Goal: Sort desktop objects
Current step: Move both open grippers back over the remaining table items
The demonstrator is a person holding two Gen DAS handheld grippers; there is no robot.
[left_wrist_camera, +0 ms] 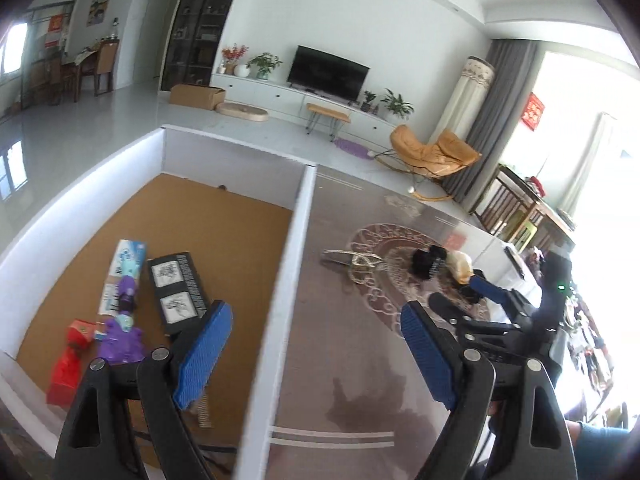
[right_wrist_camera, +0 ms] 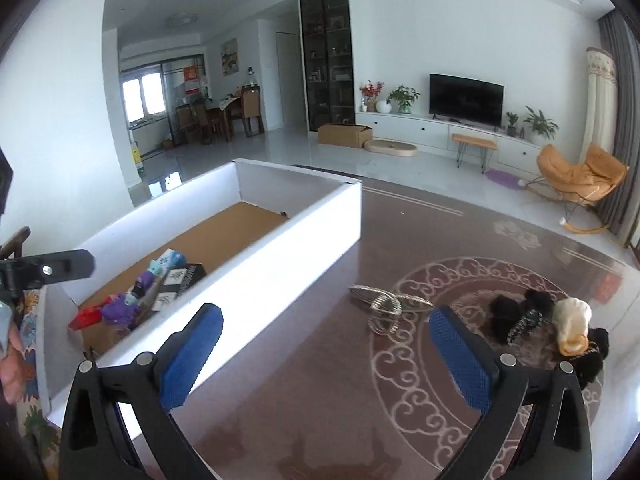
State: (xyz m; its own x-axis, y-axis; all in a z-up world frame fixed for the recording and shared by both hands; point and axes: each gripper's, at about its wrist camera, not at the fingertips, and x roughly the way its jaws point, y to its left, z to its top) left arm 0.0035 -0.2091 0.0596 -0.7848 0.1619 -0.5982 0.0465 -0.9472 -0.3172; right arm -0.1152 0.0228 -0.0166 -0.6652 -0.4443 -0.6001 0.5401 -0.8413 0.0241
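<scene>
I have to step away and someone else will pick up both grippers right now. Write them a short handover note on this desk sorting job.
Left gripper: open, empty.
Right gripper: open, empty, over the table.
In the white box: blue packet, black picture card, purple toy, red packet.
Still on the table: metal clip, black hair claws, cream hair claw.
Done: four items boxed. Left: box the clip and claws.
</scene>
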